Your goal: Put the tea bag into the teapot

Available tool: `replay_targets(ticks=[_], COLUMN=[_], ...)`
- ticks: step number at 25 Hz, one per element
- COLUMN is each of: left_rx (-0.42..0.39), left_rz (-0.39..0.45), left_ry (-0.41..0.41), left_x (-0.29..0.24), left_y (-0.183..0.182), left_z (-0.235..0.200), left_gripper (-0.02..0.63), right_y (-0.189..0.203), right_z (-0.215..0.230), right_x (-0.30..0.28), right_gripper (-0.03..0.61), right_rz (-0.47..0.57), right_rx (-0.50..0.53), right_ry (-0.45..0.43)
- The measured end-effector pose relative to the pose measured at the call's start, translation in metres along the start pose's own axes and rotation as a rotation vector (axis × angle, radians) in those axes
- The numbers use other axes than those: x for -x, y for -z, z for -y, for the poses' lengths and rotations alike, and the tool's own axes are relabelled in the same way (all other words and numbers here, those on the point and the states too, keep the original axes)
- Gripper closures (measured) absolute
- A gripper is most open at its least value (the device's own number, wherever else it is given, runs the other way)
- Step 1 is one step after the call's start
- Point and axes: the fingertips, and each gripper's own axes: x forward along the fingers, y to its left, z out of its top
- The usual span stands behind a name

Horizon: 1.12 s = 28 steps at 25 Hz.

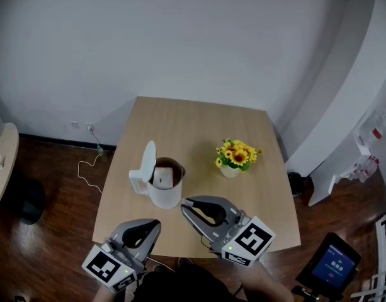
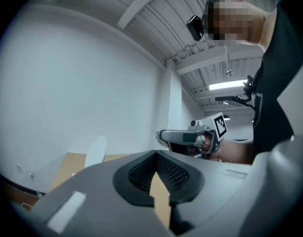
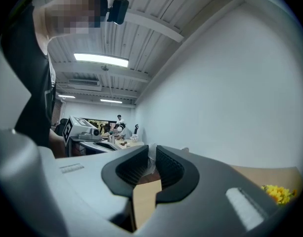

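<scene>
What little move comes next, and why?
Probably lift the right hand-held gripper up over the teapot. It seems to pinch the tea bag, the lid stands open, and the gripper sits low beside the teapot.

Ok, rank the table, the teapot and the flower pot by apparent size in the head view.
Largest to smallest:
1. table, by far
2. teapot, white, lid up
3. flower pot, clearly smaller
No two look alike in size.

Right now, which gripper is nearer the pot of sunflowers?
Right. The right gripper is left of the sunflower pot, toward the person; the left gripper is farther left, on the teapot's near side.
</scene>
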Motion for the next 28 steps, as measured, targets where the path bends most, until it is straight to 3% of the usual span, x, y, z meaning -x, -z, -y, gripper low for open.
replay_targets(ticks=[8,15,28], left_rx=[-0.026,0.02,0.018], left_rz=[-0.045,-0.062,-0.084], left_ry=[-0.135,-0.219,-0.254], left_x=[-0.018,-0.027,-0.058], left_y=[0.02,0.047,0.074], left_z=[-0.031,-0.051,-0.086], left_gripper=[0.611,0.611,0.611], right_y=[0.027,0.066,0.12], right_z=[0.043,0.061,0.1], right_x=[-0.024,-0.048,-0.109], right_gripper=[0.528,0.528,0.528], right_rz=[-0.051,-0.114,-0.253], right_rx=[-0.004,-0.024,-0.029], right_ry=[-0.038,-0.049,-0.059])
